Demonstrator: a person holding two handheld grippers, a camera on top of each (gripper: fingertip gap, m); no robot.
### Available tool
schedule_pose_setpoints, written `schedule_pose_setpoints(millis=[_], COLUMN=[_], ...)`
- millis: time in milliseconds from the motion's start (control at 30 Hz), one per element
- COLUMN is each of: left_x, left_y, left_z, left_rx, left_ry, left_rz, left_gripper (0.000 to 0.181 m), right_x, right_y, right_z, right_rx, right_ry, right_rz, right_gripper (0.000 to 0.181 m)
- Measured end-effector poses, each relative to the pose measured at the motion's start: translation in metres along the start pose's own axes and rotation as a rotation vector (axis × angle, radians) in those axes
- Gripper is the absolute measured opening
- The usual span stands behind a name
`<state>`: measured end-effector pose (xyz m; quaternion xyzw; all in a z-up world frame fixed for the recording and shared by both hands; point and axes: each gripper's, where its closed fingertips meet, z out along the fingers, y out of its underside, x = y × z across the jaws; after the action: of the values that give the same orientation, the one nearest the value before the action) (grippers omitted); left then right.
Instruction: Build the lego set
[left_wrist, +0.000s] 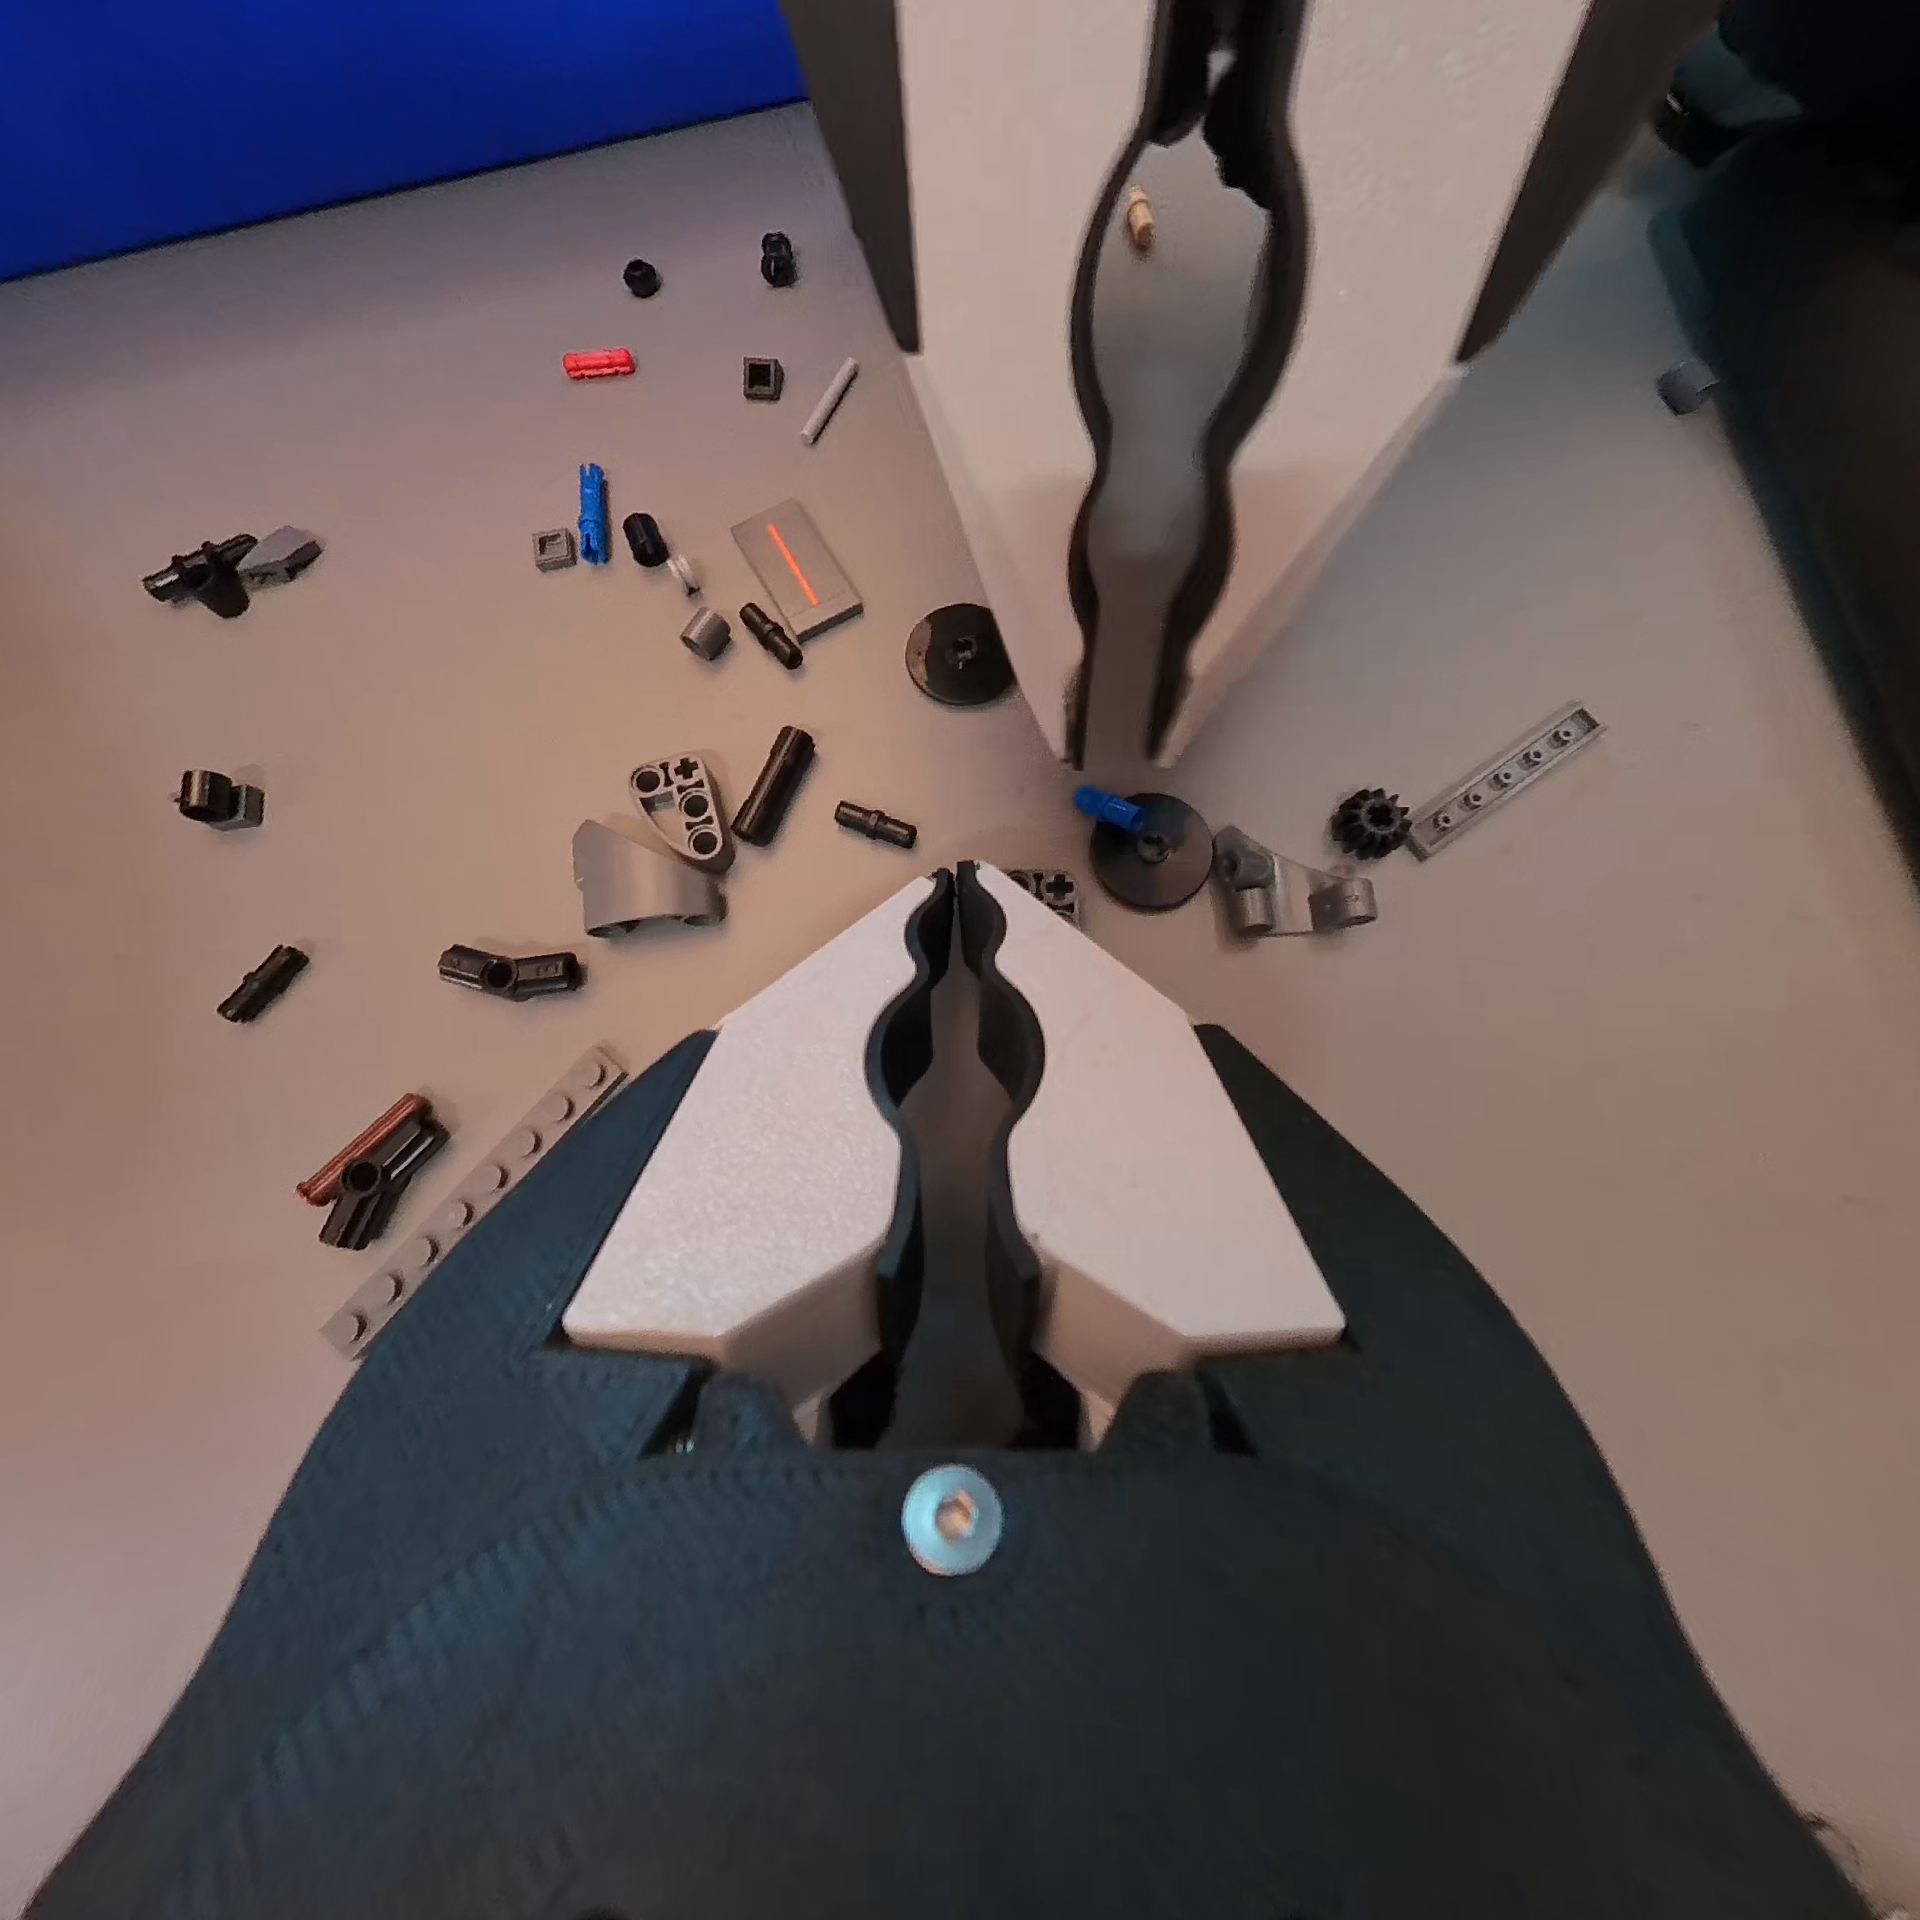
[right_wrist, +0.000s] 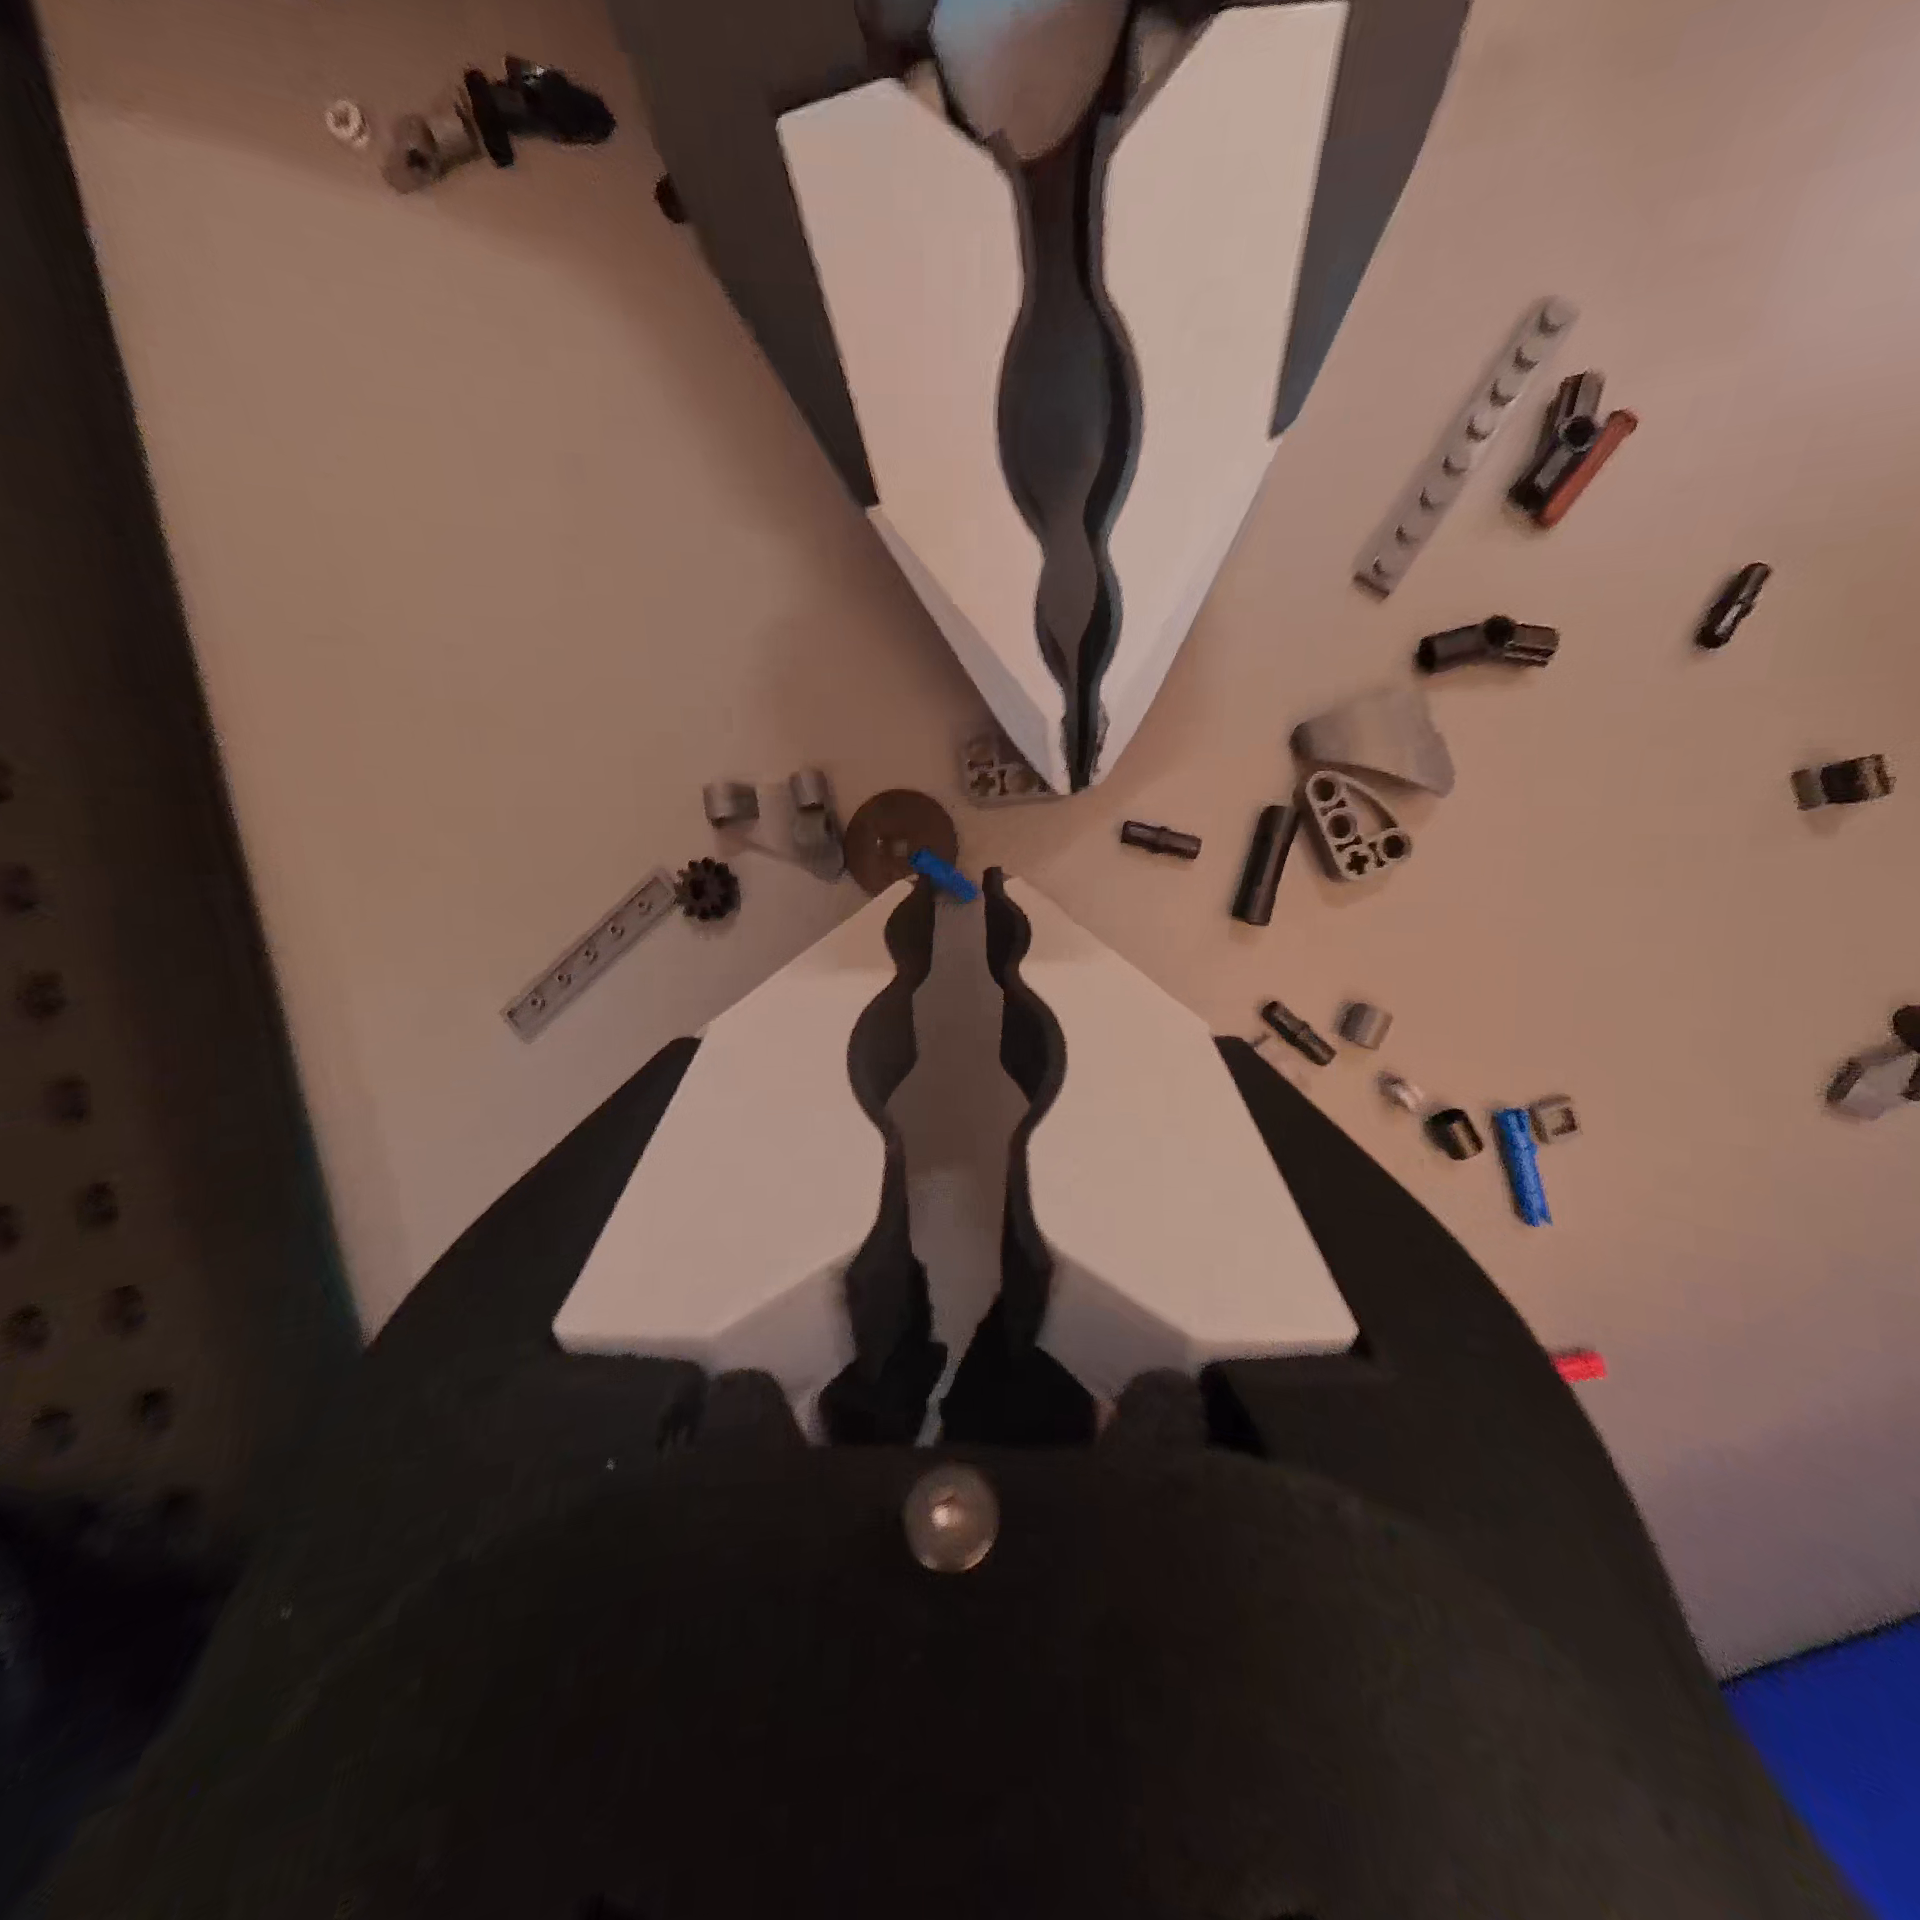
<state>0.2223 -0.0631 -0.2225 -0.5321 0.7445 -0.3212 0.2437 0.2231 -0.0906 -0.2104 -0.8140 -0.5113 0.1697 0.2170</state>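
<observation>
Loose Lego Technic pieces lie scattered on a pale table. A short blue pin (left_wrist: 1107, 805) (right_wrist: 943, 873) rests on the edge of a black disc (left_wrist: 1151, 862) (right_wrist: 894, 831). My right gripper (right_wrist: 954, 881) (left_wrist: 1120, 753) is slightly open, its tips down at the table on either side of the blue pin. My left gripper (left_wrist: 956, 871) (right_wrist: 1081, 774) is shut and empty, tips facing the right gripper's close by. A small grey L-shaped beam (left_wrist: 1049, 888) (right_wrist: 997, 774) lies beside its tip.
Near the disc lie a grey angled connector (left_wrist: 1288, 888), a black gear (left_wrist: 1369, 823) and a short grey plate (left_wrist: 1507, 779). To the left are a long grey plate (left_wrist: 478, 1184), a triangular beam (left_wrist: 681, 810), a second disc (left_wrist: 961, 655) and several pins. A dark studded surface (right_wrist: 62, 1039) borders the table. Less than 4 cm separates the two grippers' tips. The grey angled connector (left_wrist: 1288, 888) lies around 4 centimetres away from my right fingertips. Seen from the right wrist view (right_wrist: 776, 817) as well.
</observation>
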Motion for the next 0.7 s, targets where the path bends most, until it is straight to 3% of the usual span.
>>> schedule_pose_setpoints(millis=[300, 367, 700], left_x=[0.000, 0.000, -0.002], left_y=[0.000, 0.000, 0.005], left_z=[0.000, 0.000, -0.008], left_rx=[0.000, 0.000, -0.010], left_ry=[0.002, 0.002, -0.016], left_rz=[0.000, 0.000, 0.024], left_gripper=[0.000, 0.000, 0.008], right_x=[-0.004, -0.004, -0.002], right_y=[0.006, 0.004, -0.008], right_z=[0.014, 0.016, 0.011], right_rx=[-0.075, -0.069, 0.020], right_ry=[-0.011, -0.013, -0.019], right_rz=[-0.040, -0.043, -0.021], right_gripper=[0.012, 0.004, 0.003])
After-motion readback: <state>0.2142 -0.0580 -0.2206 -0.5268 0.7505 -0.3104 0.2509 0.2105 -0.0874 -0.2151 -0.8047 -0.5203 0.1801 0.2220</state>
